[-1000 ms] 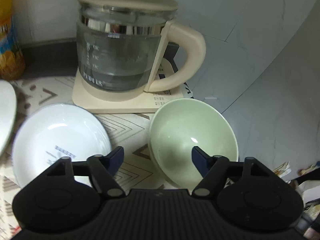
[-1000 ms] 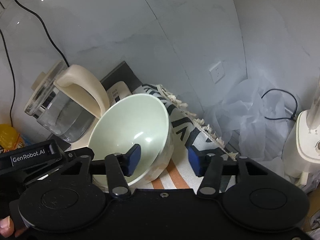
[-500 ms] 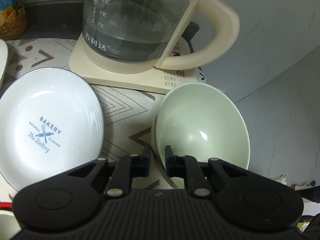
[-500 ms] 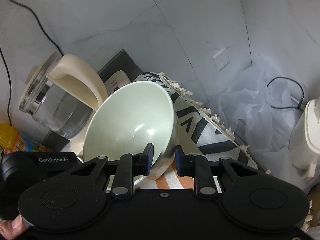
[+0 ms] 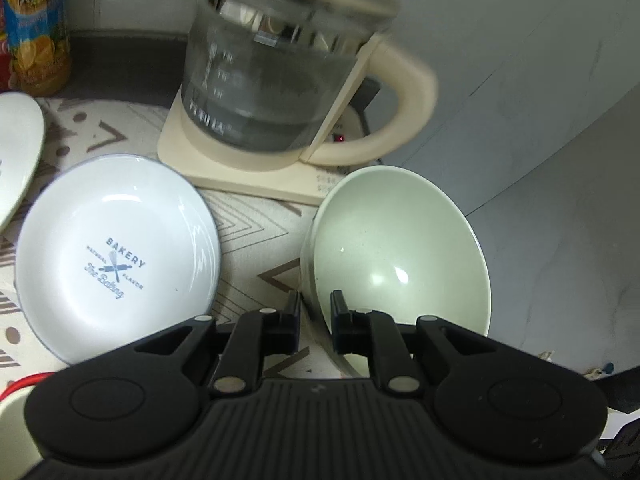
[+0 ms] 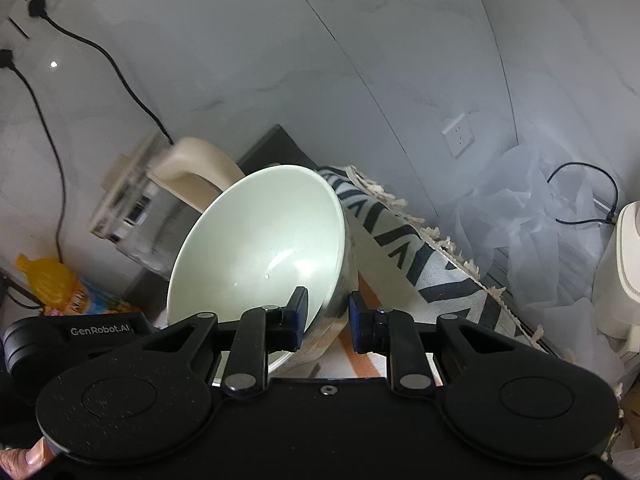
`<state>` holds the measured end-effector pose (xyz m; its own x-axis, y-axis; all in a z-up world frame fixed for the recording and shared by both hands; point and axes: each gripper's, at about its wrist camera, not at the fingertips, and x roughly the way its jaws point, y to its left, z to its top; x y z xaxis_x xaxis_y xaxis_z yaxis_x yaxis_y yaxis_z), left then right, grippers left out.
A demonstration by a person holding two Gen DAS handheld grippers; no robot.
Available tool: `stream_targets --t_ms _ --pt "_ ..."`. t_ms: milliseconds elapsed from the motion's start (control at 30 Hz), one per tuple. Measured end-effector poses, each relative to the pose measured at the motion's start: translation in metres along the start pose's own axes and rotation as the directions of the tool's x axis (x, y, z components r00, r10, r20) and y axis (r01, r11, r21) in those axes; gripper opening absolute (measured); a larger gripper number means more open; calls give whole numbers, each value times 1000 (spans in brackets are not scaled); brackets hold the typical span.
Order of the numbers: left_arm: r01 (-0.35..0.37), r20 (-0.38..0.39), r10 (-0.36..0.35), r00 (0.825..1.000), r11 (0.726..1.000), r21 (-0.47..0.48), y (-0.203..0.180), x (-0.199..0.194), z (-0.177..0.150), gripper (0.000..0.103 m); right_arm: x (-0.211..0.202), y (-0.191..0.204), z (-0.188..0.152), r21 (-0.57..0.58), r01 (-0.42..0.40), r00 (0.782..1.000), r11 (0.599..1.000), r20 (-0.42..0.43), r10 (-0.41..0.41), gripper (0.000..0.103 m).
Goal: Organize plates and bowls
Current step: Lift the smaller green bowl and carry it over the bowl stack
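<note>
Two grippers on one green bowl (image 5: pixel 400 248). Left gripper (image 5: pixel 315 314) closed on the bowl's near rim, one finger (image 5: pixel 340 316) inside and the other outside. Right gripper (image 6: pixel 328 316) pinching the rim on the other side, one finger (image 6: pixel 298 316) inside, one on the outer wall. Bowl tipped up, its inside facing the cameras, over the patterned cloth (image 5: pixel 248 220). Just behind the bowl, a glass kettle (image 5: pixel 276 80) with a cream handle, sitting on a cream base. Blurry in both views. To the left of the bowl, apart from it, a white plate (image 5: pixel 116 256) with blue "BAKERY" words, flat on the cloth. Farther left, the edge of another plate (image 5: pixel 20 148). Yellow bottle (image 5: pixel 36 28) at the back left corner. In the right view, a fringed cloth edge beside the bowl, black cords (image 6: pixel 120 76) going up the wall to plugs, and crumpled plastic (image 6: pixel 532 216) at the far right.
</note>
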<state>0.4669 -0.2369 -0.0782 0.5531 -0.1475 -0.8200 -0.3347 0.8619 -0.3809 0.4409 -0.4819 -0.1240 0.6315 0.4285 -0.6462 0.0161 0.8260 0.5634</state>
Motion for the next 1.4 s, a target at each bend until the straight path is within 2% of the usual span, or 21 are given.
stream_targets --t_ms 267,467,900,1400 --pt "37 26 -38 999 999 9 -1 -41 -9 13 -34 11 -5 -20 -29 999 999 46 30 22" --pt "51 51 -52 997 999 17 5 -69 -21 14 -58 24 -22 -37 -38 997 999 66 41 21" --pt "60 67 -63 996 998 36 45 -126 -43 14 -95 60 -68 -86 -35 995 996 91 43 21" --pt "55 38 -56 998 998 23 91 -165 -64 14 -116 87 -116 -123 -22 997 992 77 31 21"
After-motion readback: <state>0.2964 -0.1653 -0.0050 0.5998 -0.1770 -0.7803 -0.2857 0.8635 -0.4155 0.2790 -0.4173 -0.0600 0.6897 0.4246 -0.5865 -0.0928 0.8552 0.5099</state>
